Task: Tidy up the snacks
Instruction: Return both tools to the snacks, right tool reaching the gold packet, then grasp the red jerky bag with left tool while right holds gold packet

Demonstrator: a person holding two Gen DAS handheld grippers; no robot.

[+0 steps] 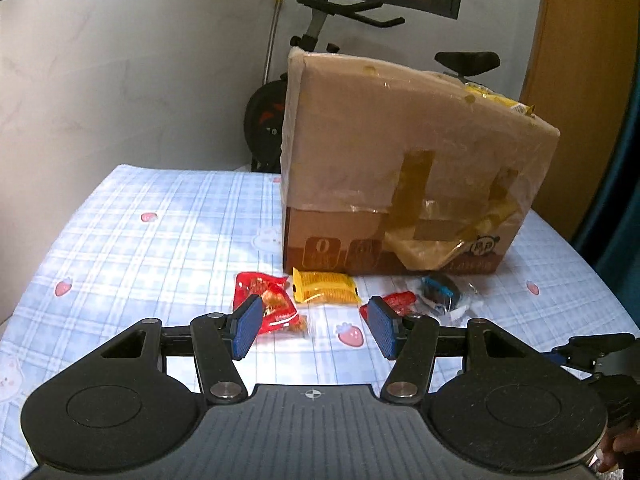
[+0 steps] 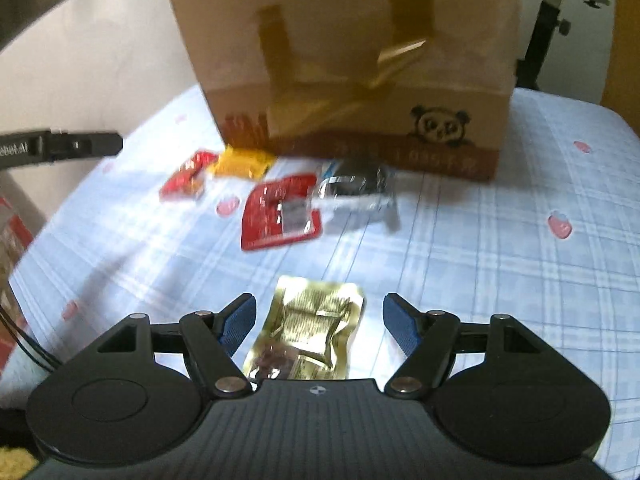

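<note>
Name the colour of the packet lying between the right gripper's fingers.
Shiny gold packet, clearest in the right wrist view.

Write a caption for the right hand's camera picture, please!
Open right gripper poised over a gold snack packet on the checked cloth, cardboard box behind.

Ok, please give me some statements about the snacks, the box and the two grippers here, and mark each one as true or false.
1. The gold packet lies between the open fingers of the right gripper. True.
2. The left gripper is shut on a red packet. False: it is open and holds nothing.
3. The cardboard box stands on the checked cloth. True.
4. The yellow packet lies on top of the box. False: it lies on the cloth in front of it.
</note>
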